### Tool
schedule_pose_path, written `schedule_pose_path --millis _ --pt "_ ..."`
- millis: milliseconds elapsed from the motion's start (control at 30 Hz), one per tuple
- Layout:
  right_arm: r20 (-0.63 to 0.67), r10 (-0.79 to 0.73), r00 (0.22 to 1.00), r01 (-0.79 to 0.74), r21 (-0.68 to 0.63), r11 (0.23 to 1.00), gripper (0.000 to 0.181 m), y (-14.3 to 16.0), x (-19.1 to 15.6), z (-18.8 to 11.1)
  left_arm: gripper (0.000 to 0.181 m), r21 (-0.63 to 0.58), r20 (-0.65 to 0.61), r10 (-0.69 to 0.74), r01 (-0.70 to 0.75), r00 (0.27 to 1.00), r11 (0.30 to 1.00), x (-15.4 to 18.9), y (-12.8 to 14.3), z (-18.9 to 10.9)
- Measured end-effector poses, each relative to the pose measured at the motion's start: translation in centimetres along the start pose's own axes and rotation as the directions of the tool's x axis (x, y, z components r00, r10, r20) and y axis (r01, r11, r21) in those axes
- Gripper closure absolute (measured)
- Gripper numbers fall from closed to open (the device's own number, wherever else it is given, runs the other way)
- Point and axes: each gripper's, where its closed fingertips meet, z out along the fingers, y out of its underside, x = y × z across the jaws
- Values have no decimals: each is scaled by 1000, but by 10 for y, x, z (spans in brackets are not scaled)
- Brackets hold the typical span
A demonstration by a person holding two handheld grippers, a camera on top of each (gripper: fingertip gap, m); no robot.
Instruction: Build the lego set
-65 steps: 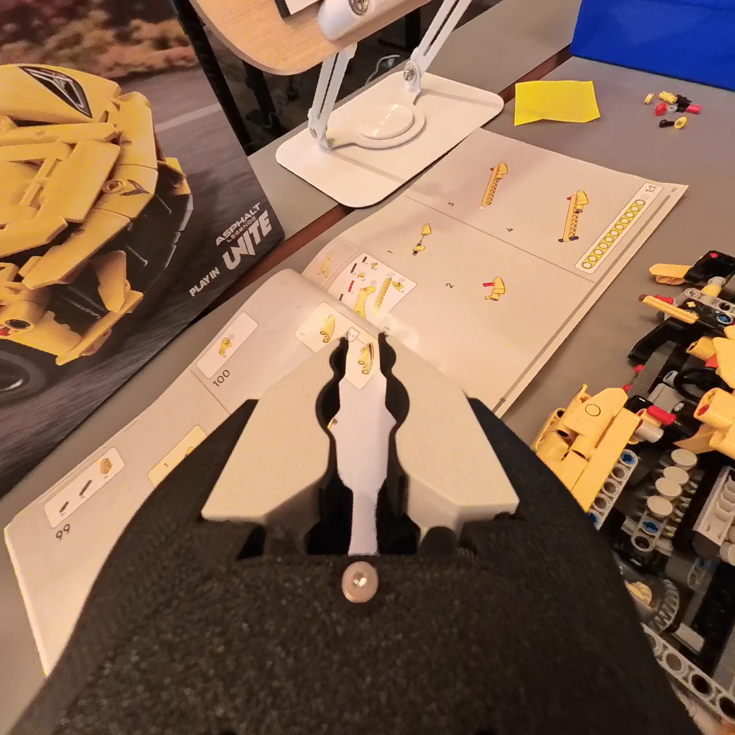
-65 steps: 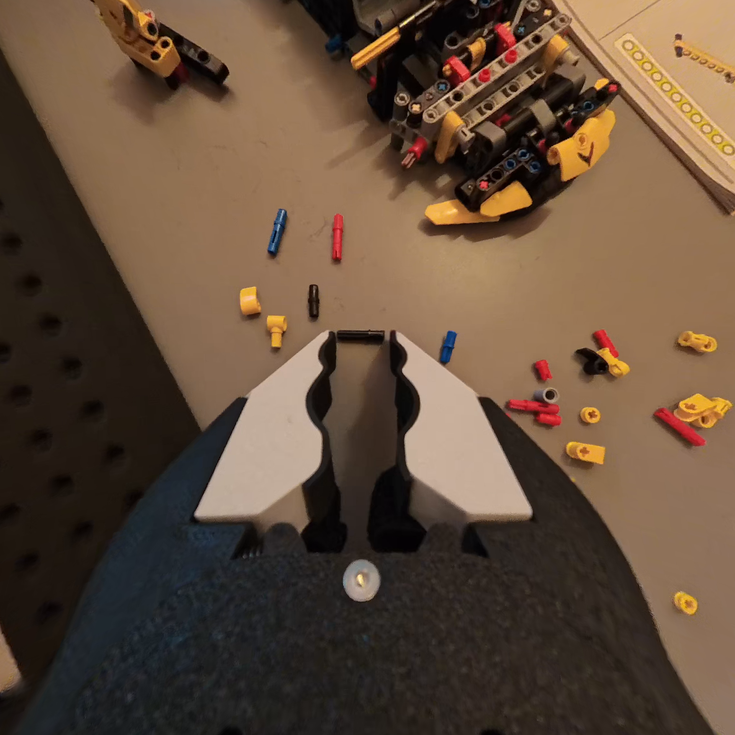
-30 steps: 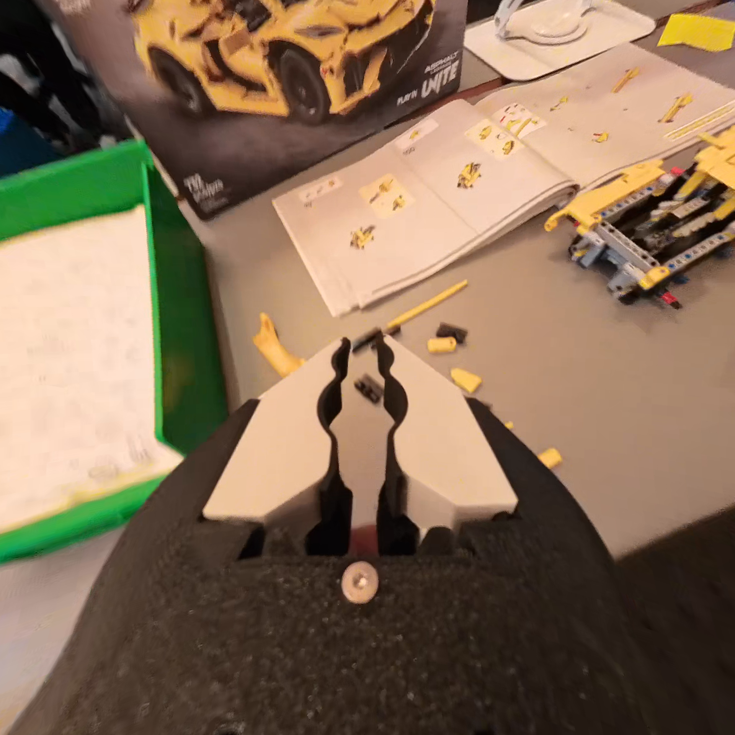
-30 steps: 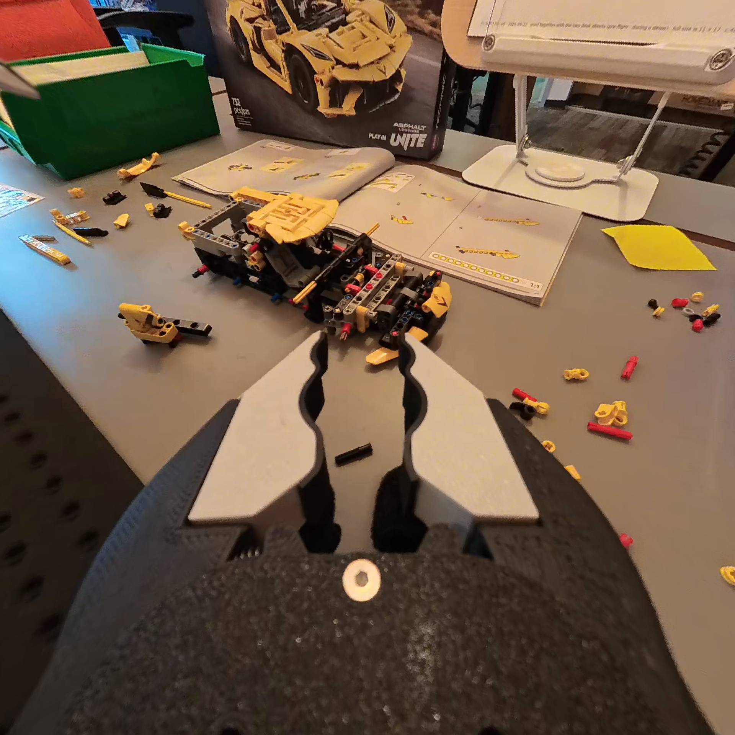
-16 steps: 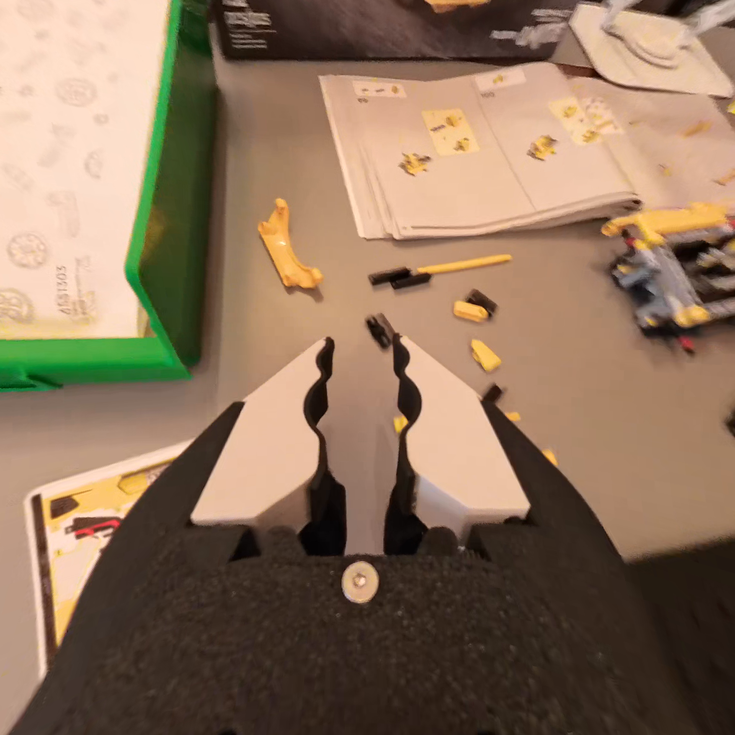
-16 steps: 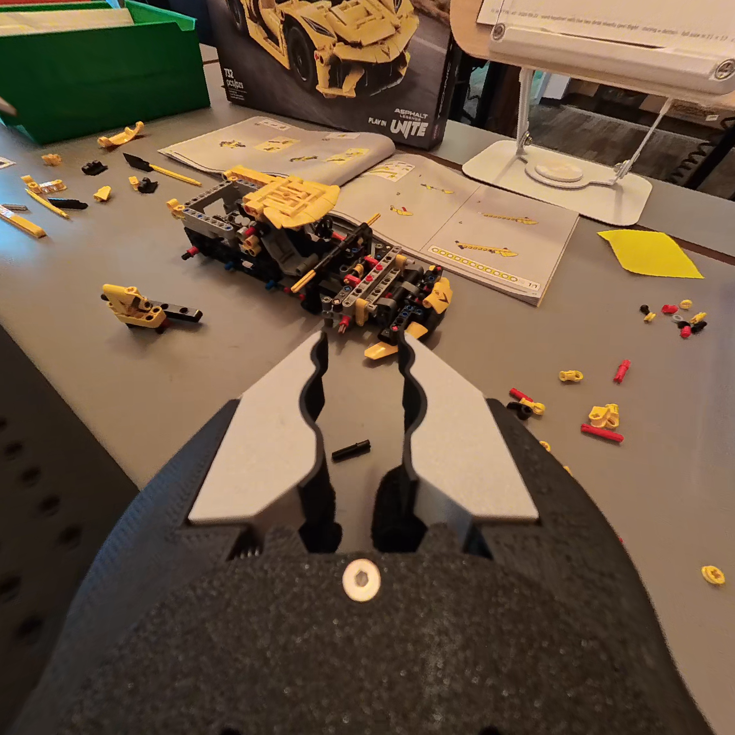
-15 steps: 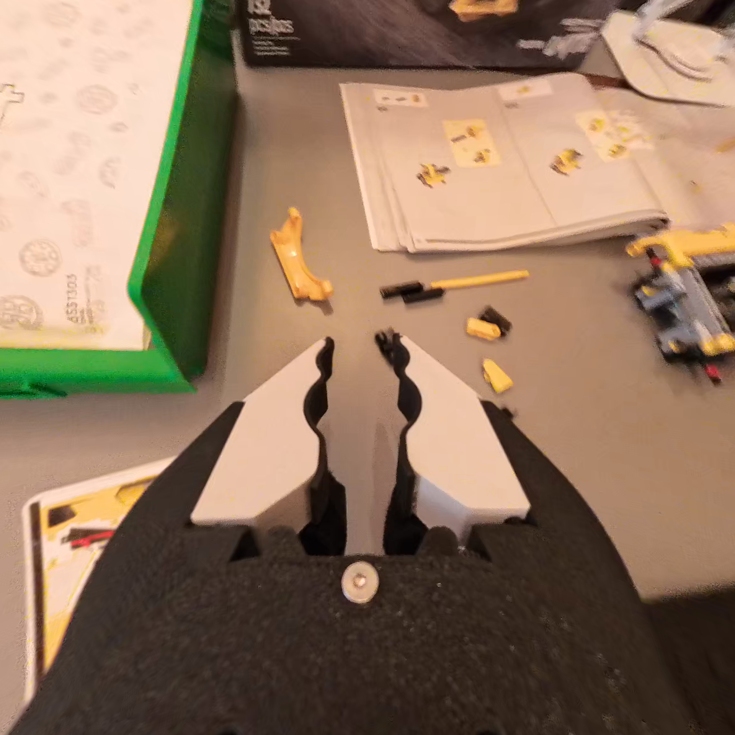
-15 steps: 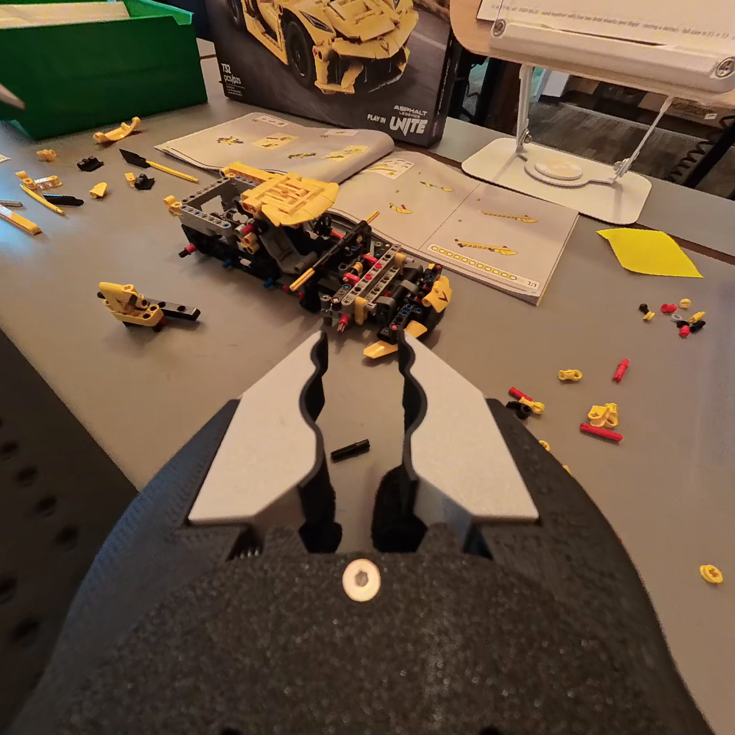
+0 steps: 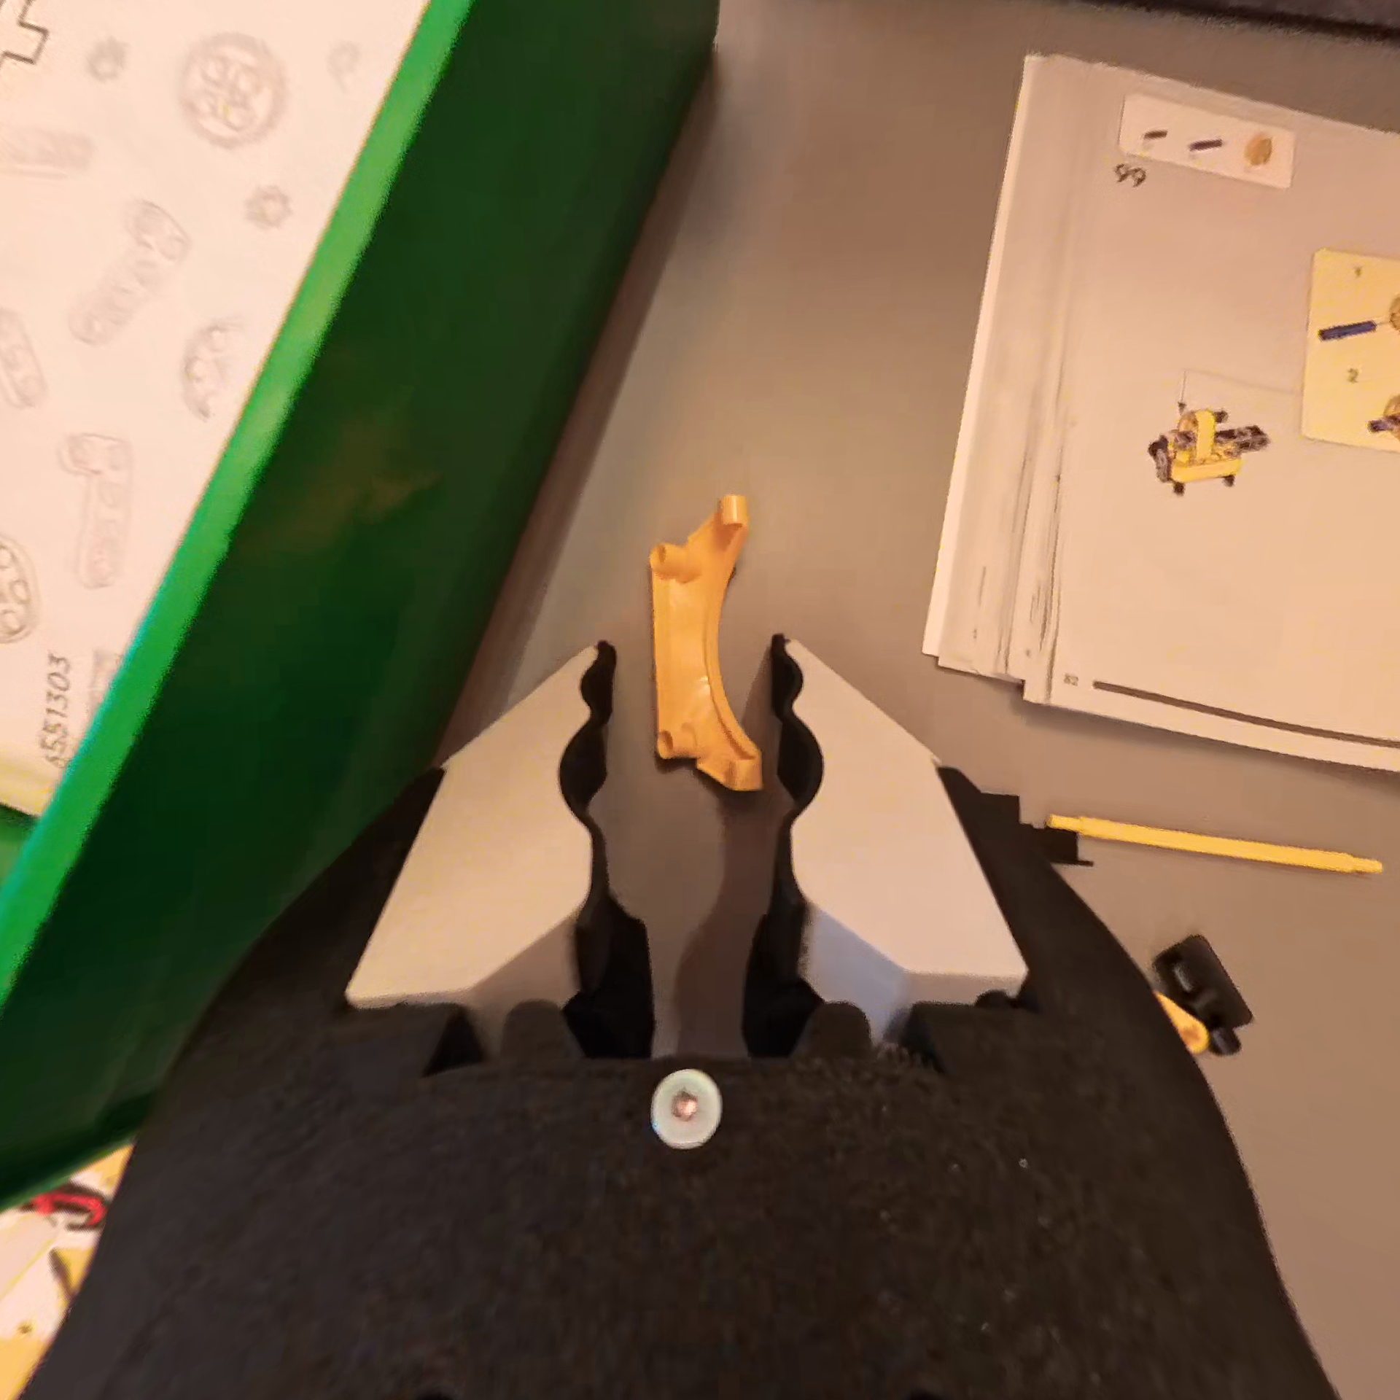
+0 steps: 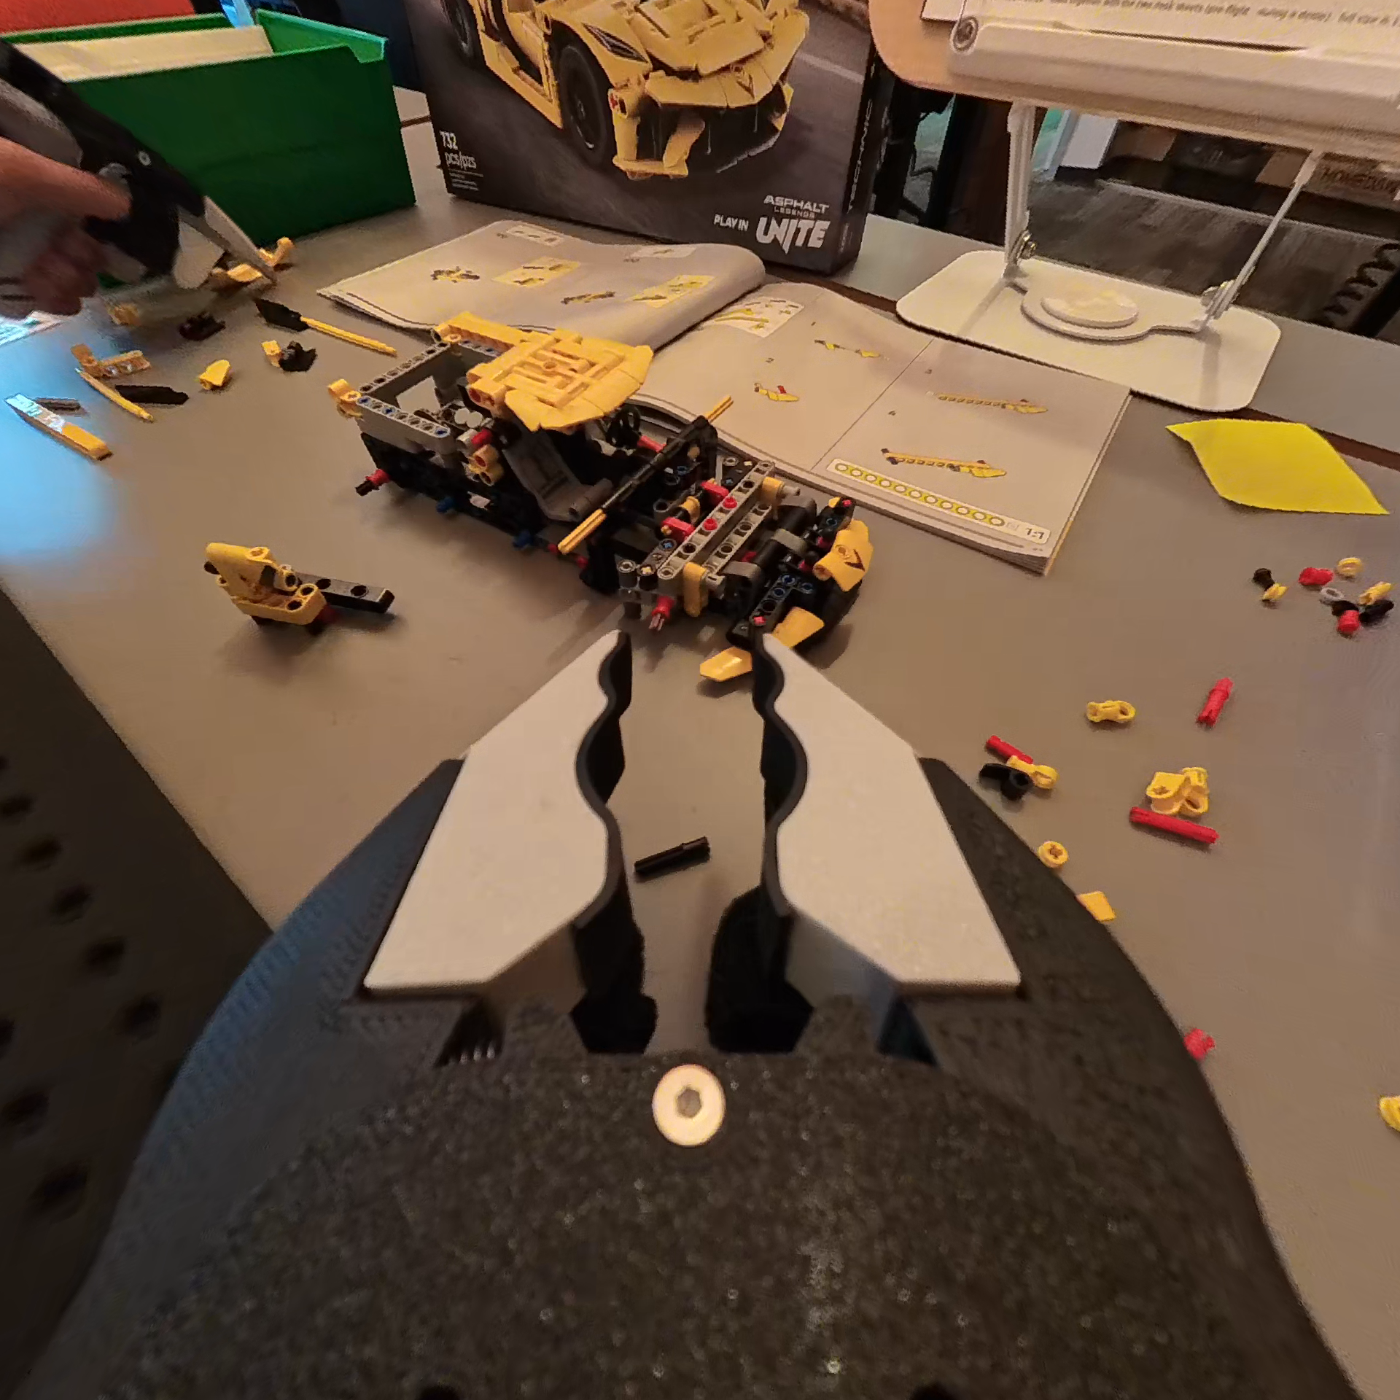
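Item: curved yellow panel piece, flat on grey table, lying between my left gripper fingertips, untouched; jaws parted, empty. Right gripper: parted, empty, black pin below.

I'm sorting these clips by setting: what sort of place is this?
Probably an indoor workshop or lab bench set up for model building: a grey table holds a half-built lego car, an open instruction booklet, and a green parts bin.
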Motion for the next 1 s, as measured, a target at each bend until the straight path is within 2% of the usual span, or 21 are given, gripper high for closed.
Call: schedule_pose_path --millis 67,133,367,467,500,567,633,733,800,867,1000 --pt "5 -12 1000 12 -11 1000 151 2 -2 1 141 -11 13 7 -7 1000 1000 -2 0 0" --pt "7 -26 1000 27 -20 999 152 3 -3 3 165 -19 -3 17 -18 1000 1000 1 2 -1" --pt "13 -26 1000 26 -10 1000 154 2 -4 2 166 -14 -45 85 -86 995 996 8 9 -14" --pt "12 -9 1000 9 6 1000 154 0 -2 1 167 86 -181 152 -139 972 987 40 -3 -46" --pt "12 -6 1000 6 8 1000 154 0 -1 0 180 127 -267 189 -160 945 979 63 -6 -64" --pt "7 -5 1000 5 11 1000 154 -1 -1 0 180 199 -467 282 -211 838 957 122 -1 -105" --pt "3 -9 1000 9 11 1000 154 -1 -1 0 180 223 -584 356 -278 729 934 175 20 -136" --pt "-5 -22 1000 22 14 1000 154 -1 -1 -1 180 214 -678 424 -391 600 895 236 70 -161" --pt "-11 -31 999 31 19 999 154 -2 -1 -1 180 218 -717 448 -439 534 872 264 100 -173" --pt "-14 -30 999 31 18 999 154 -2 -1 -1 180 223 -789 440 -468 429 855 296 129 -189" --pt "-4 -30 1000 30 21 999 154 -2 -2 -1 180 224 -805 485 -582 341 782 338 172 -196"
